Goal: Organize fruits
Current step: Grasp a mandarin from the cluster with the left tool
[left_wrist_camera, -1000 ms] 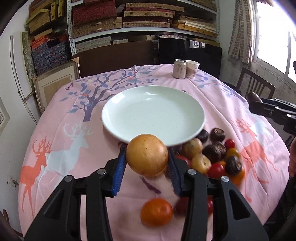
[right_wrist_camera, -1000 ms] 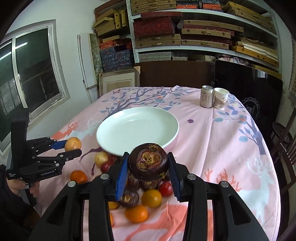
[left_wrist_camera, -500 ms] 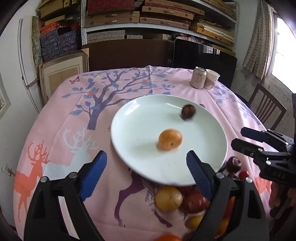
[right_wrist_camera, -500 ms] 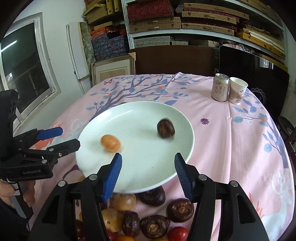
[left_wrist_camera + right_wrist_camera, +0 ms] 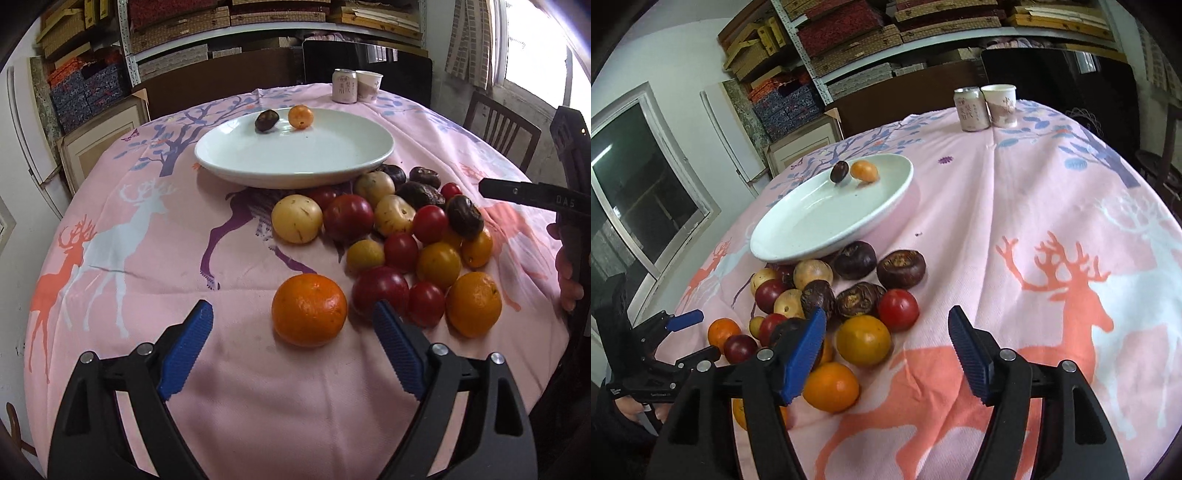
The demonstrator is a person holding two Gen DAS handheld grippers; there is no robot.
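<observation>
Fruits (image 5: 388, 236) are being kept in a loose pile on the pink tablecloth (image 5: 147, 258), right of centre in the left wrist view, just below the white plate (image 5: 351, 155). Two pieces are being held by the plate near its far rim: a dark fruit (image 5: 266, 120) and a small orange fruit (image 5: 300, 116), side by side. The left gripper (image 5: 291, 332) is being held released, nothing clamped, with a large orange (image 5: 309, 310) lying between its blue pads. The right gripper (image 5: 886, 354) is being held released too, its jaws having just been opening, above bare cloth at the lower centre of its own view.
</observation>
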